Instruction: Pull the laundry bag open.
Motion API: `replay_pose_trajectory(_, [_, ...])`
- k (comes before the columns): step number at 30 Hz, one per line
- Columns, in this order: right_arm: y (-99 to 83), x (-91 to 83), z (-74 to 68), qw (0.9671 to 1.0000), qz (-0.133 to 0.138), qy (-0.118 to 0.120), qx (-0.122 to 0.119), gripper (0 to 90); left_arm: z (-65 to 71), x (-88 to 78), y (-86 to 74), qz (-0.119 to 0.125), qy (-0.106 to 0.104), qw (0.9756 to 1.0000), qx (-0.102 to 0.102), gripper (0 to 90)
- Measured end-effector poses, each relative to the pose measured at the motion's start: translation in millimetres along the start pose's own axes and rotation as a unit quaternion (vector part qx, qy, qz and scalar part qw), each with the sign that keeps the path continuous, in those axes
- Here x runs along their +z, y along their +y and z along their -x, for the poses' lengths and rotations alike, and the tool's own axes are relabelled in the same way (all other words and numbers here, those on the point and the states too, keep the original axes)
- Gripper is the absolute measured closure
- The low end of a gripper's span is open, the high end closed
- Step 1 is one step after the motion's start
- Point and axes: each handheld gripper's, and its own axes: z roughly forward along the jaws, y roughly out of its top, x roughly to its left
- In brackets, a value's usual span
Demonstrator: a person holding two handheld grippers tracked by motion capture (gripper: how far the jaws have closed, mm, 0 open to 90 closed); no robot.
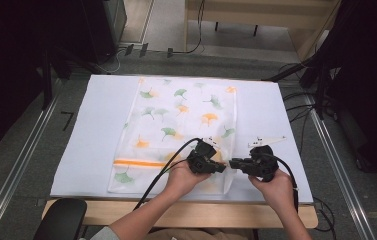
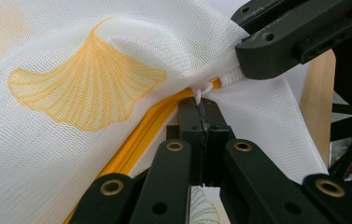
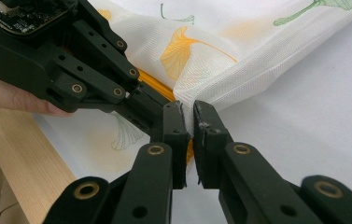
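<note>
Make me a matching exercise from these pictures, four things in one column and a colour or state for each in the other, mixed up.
Things:
1. zip of the white mesh laundry bag printed with ginkgo leaves
2. left claw
3. flat white sheet covering the table
4. wooden table edge

Colour or state:
A. pale wood
B. orange
C. plain white
D. shut on the zip's white pull loop

Pairs: 1-B, 2-D, 3-C, 4-A

- The zip (image 2: 131, 140) runs under the left gripper (image 2: 205, 109), its puller hidden between the jaws.
- The mesh bag (image 1: 176, 125) has its near corner covered by both hands.
- The bench (image 3: 19, 154) is cut off by the picture's edge.
</note>
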Motion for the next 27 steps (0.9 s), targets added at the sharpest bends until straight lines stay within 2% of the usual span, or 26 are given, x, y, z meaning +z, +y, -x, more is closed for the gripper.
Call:
replay_pose_trajectory(2, [0.0,-0.1,0.1,1.0,0.0,0.0,-0.001,86.7,-1.0,-0.6,-0.2,-0.006,0.006,1.0,0.004,90.0])
replay_pose_trajectory(7, [-0.1,-4.6,2.1,1.0,0.006,-0.001,0.003,86.8,-8.2,-4.3,-1.5,-0.009,0.014,0.9998,-0.005,90.0])
replay_pose_trajectory(10, [-0.3,-6.9,3.9,0.9999,0.01,-0.001,0.003,86.7,-10.4,-6.7,-2.4,-0.011,0.013,0.9998,-0.002,90.0])
replay_pose_trajectory(14, [-1.7,-9.0,6.5,0.9999,0.01,-0.003,0.003,86.6,-17.1,-11.3,-8.0,-0.014,0.021,0.9996,-0.012,90.0])
replay_pose_trajectory(27, [-1.5,-7.3,7.7,1.0,0.006,-0.002,0.003,86.5,-19.6,-13.3,-10.1,-0.017,0.016,0.9996,-0.018,90.0])
